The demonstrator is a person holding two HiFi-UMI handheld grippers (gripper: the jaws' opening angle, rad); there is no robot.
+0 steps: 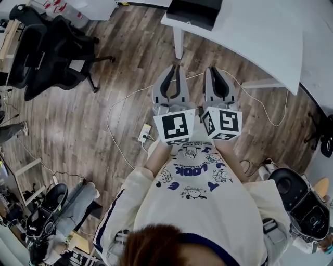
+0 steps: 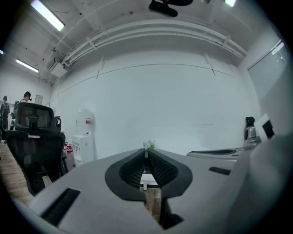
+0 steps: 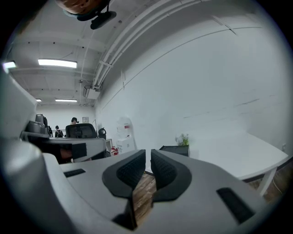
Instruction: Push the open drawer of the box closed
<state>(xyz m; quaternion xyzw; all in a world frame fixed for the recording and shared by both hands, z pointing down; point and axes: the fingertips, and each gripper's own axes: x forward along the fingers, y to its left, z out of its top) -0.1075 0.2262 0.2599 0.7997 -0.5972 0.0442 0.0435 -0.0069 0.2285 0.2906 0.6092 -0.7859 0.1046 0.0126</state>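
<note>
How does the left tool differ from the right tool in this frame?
The left tool has its jaws touching at the tips. The right tool shows a thin slit between its jaws, so it is all but shut. The left marker cube shows one face squarely in the head view, while the right marker cube is turned and shows two faces. Both tools hold nothing and point forward side by side over the wooden floor.

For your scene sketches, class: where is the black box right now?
In the head view, the black box sits at the top edge, just right of centre, on the left end of the white table, ahead of the right gripper.
</note>
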